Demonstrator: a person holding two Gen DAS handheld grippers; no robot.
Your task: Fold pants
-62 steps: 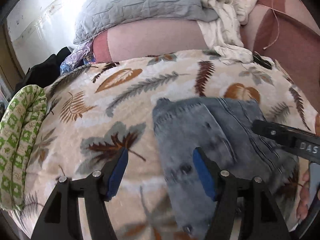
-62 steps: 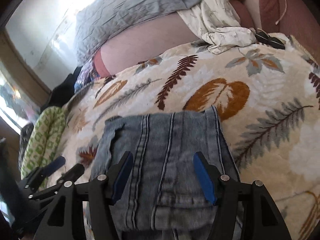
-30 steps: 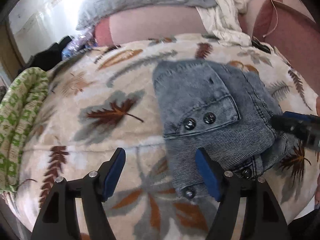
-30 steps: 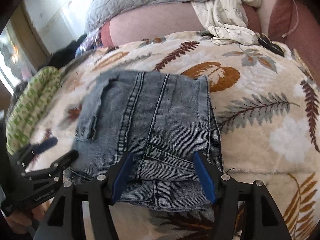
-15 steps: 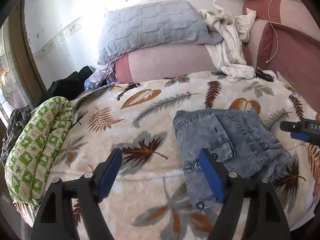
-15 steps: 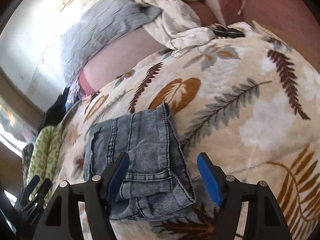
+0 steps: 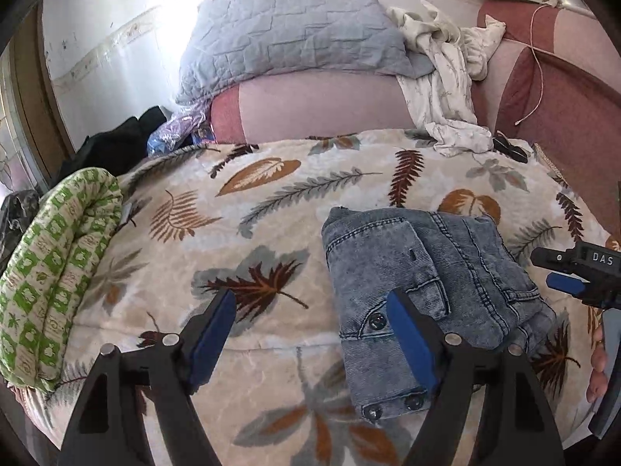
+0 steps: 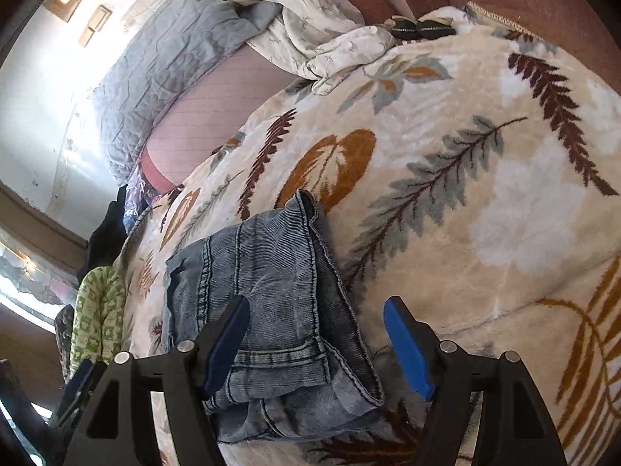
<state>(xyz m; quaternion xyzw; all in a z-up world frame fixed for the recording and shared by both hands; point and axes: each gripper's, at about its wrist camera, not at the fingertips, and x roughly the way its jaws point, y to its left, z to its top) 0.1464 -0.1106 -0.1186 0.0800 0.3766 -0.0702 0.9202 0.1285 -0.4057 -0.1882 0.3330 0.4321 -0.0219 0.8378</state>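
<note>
The blue denim pants [image 7: 427,264] lie folded into a compact bundle on the leaf-patterned blanket [image 7: 271,194]. My left gripper [image 7: 310,310] hovers over the bundle's left edge, open, with nothing between its blue pads; its right pad overlaps the denim in the picture. In the right wrist view the pants [image 8: 271,272] sit left of centre on the blanket [image 8: 504,194]. My right gripper [image 8: 316,310] is open above their near right corner and holds nothing. It also shows at the right edge of the left wrist view as the right gripper [image 7: 574,272], just off the bundle.
A rolled green patterned quilt [image 7: 58,272] lies along the bed's left edge. At the back are a grey quilted pillow [image 7: 295,35] and a crumpled white garment [image 7: 442,89]. A dark red padded wall [image 7: 562,116] bounds the right side. Dark clothes [image 7: 112,147] are piled far left.
The left gripper has risen and pulled back, so the pants look smaller. The right gripper has rolled and slid right, leaving the pants left of centre. Both jaws stand slightly wider.
</note>
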